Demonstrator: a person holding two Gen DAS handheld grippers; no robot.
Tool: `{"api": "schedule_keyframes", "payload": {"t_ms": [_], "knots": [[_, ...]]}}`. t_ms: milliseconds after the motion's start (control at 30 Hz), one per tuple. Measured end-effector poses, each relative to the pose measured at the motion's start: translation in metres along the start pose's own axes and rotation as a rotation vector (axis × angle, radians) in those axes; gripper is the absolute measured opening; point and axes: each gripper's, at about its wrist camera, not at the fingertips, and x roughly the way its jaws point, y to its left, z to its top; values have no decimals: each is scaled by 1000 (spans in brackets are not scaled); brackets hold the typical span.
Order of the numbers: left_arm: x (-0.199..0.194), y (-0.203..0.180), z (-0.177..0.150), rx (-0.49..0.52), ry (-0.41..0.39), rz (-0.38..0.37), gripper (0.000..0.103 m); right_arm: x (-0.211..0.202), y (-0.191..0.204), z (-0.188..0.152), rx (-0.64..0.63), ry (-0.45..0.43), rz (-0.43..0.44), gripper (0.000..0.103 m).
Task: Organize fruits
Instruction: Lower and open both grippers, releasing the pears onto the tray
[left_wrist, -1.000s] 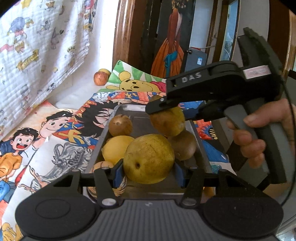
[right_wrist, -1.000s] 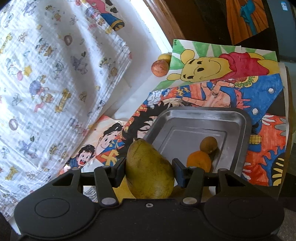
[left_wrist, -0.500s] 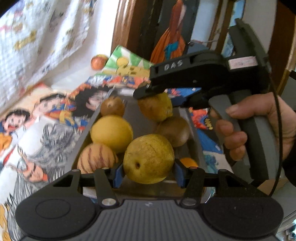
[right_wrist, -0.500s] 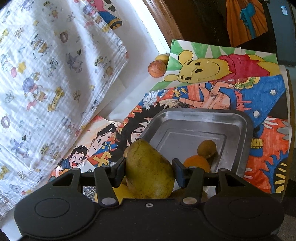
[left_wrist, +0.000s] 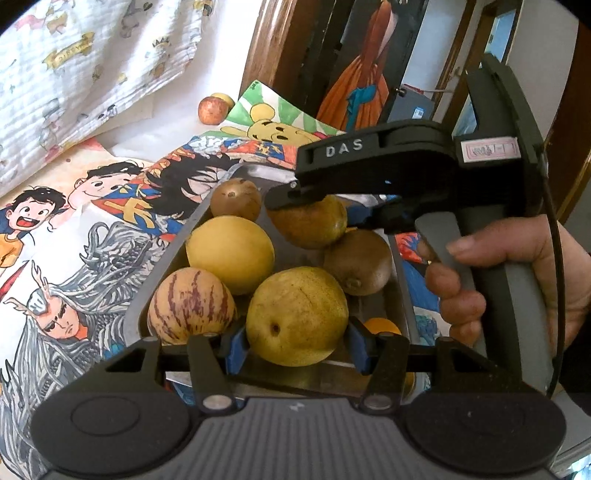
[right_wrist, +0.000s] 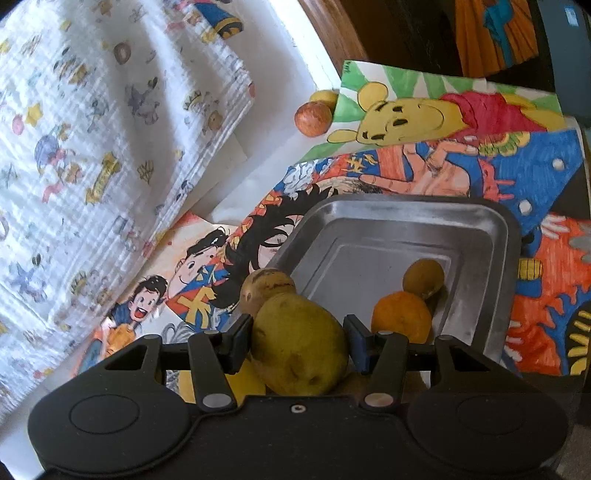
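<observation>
the left gripper (left_wrist: 297, 341) has its blue-padded fingers (left_wrist: 233, 347) pressed against both sides of a round yellow-green pear (left_wrist: 297, 315), which hangs just above the near end of the rectangular metal tray (left_wrist: 162, 280). the right gripper (right_wrist: 298, 341) is likewise clamped on a fruit — an elongated greenish-yellow mango with brown specks (right_wrist: 299, 345) — held over the near left part of the same tray (right_wrist: 498, 258). in the left wrist view the right gripper (left_wrist: 295, 199) reaches in from the right, gripped by a hand (left_wrist: 517, 280) around its grey handle, with the mango (left_wrist: 310, 221) under its black finger.

inside the tray, left wrist view: a cream melon with purple stripes (left_wrist: 191, 306) in the near left corner, a smooth round yellow fruit (left_wrist: 229, 254) just behind and touching it, a small brown round fruit (left_wrist: 236, 199) further back, a fuzzy brown kiwi (left_wrist: 357, 262) on the right below the mango, and a sliver of an orange citrus fruit (left_wrist: 382, 325) behind the right finger. the right wrist view shows that orange fruit (right_wrist: 400, 317) touching a small tan-brown fruit (right_wrist: 423, 277) near the tray's middle.

the tray sits on bright hand-coloured cartoon drawings (right_wrist: 443, 114). well apart, by the far edge of the bear drawing, lie a reddish apple (right_wrist: 313, 119) and a small yellow fruit (right_wrist: 324, 98) just behind it. a white cartoon-print cloth (right_wrist: 92, 129) hangs at the left.
</observation>
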Motion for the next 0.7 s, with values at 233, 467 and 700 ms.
{"api": "schedule_keyframes", "payload": {"t_ms": [233,467,700], "knots": [[6,5,-1,-27,20,7,59,2,-3,1,13,4,8,56],[6,6,-2,-27,23,6,60,1,-5,2,21,6,4,55],[3,8,-2,-42,26,-2,60,-3,-5,2,35,10,16,58]]}}
